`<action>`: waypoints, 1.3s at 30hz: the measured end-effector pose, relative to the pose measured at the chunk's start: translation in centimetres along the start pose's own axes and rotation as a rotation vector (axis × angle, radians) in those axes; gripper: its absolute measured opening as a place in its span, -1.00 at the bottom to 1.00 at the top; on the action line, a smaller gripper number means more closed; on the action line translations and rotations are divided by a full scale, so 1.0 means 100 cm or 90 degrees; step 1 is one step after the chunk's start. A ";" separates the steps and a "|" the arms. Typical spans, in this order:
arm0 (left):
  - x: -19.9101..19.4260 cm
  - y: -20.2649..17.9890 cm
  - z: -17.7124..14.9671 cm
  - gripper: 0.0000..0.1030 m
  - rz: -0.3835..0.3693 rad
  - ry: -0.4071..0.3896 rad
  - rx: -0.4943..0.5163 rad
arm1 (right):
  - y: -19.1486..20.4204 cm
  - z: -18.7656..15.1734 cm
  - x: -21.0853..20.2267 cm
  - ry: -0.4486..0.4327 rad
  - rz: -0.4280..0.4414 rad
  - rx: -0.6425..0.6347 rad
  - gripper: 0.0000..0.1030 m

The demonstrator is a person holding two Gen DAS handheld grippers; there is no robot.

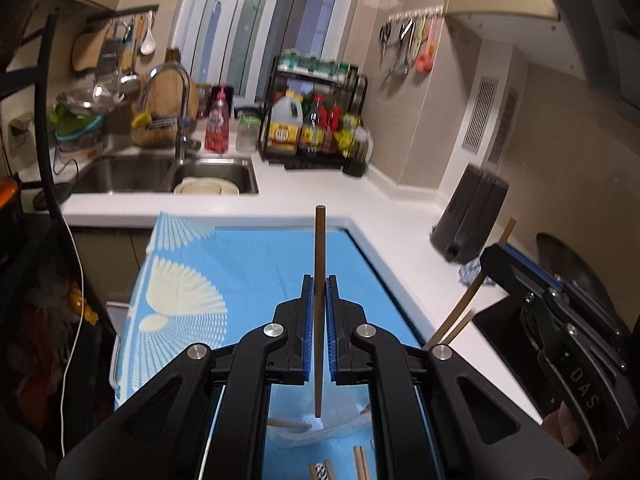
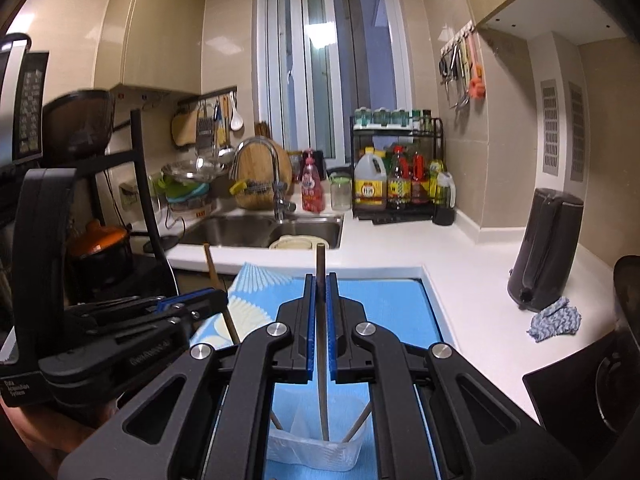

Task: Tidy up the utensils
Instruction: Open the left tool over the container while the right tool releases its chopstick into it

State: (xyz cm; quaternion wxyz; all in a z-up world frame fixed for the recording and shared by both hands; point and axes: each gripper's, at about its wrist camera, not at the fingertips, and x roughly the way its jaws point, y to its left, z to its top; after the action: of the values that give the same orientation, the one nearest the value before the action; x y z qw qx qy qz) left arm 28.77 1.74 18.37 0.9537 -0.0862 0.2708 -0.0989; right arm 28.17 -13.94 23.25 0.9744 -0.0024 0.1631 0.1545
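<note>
While the left gripper [image 1: 319, 286] has its blue fingers [image 1: 307, 316] clenched on an upright brown chopstick [image 1: 319, 280], the right gripper [image 2: 320, 284] clamps another chopstick [image 2: 321, 344] above a clear container [image 2: 316, 454] at 6 o'clock. More chopsticks [image 1: 360, 462] lie on the blue mat [image 1: 248, 264] covering the surface [image 1: 320, 188].

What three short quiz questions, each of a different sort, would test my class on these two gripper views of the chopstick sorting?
1. True or false: the left gripper is shut on a chopstick.
2. Multiple choice: the lower end of the right gripper's chopstick sits in A) the sink, B) a clear plastic container, C) a black rack.
3. Fill in: the container rests on a ____ mat.

Key: 1 true; 2 B; 3 blue.
</note>
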 end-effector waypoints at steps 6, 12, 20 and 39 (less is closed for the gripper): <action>0.018 -0.003 -0.020 -0.88 -0.010 0.045 0.012 | -0.001 -0.029 0.020 0.058 -0.002 -0.011 -0.90; 0.011 -0.002 -0.013 -0.35 0.021 0.027 0.039 | 0.001 -0.037 0.023 0.101 -0.008 -0.031 -0.62; -0.025 0.000 0.010 -0.11 0.050 -0.045 0.029 | -0.004 -0.024 -0.011 0.075 -0.010 -0.012 -0.42; -0.130 -0.023 -0.090 -0.72 0.024 -0.108 0.068 | -0.017 -0.074 -0.159 -0.014 0.007 -0.005 -0.83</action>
State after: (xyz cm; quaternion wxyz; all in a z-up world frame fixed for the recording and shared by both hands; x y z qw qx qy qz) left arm 12.82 1.58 17.86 0.9780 -0.0384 0.1851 -0.0877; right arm 12.07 -20.76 21.26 0.9754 -0.0034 0.1515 0.1602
